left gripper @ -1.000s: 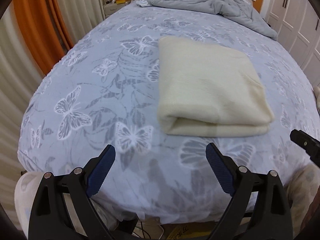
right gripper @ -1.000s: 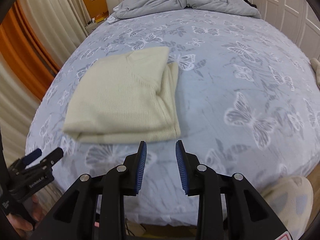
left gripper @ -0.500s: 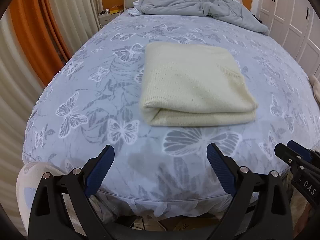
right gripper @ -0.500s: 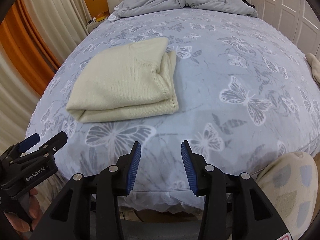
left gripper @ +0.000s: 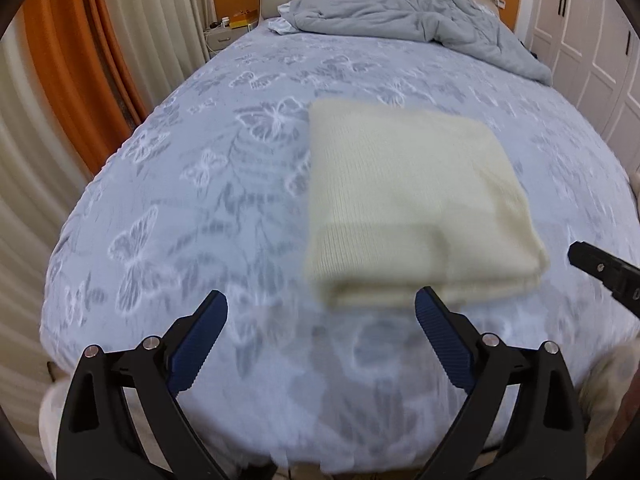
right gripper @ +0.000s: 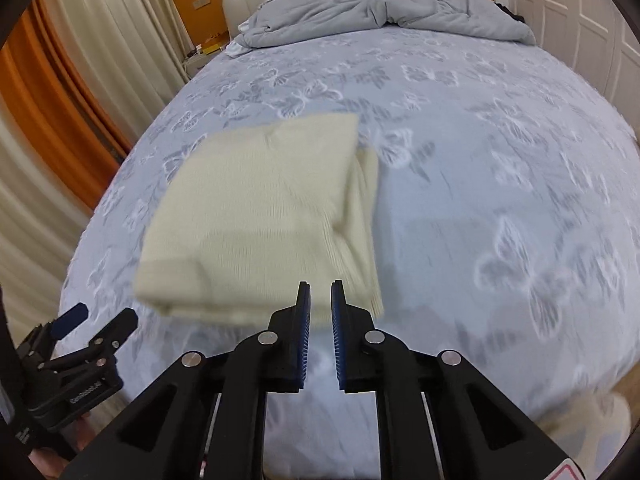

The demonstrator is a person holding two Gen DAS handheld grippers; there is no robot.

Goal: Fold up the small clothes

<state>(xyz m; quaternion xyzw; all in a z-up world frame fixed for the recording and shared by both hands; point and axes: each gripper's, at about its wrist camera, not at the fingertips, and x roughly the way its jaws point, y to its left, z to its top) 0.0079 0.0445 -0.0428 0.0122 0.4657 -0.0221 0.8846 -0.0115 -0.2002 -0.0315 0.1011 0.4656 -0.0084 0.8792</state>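
From the left wrist view, the cream knit garment [left gripper: 412, 204] lies folded into a neat layered rectangle on the butterfly-print bed [left gripper: 192, 184], just ahead of the left gripper [left gripper: 320, 312], whose jaws are spread wide and empty. From the right wrist view, the right gripper [right gripper: 320, 300] hovers near the garment's front corner, jaws nearly closed with a narrow gap, holding nothing. The folding looks essentially finished.

Left tool [left gripper: 321, 312], right tool [right gripper: 320, 304]: black frames, ribbed blue pads, silver screw heads.
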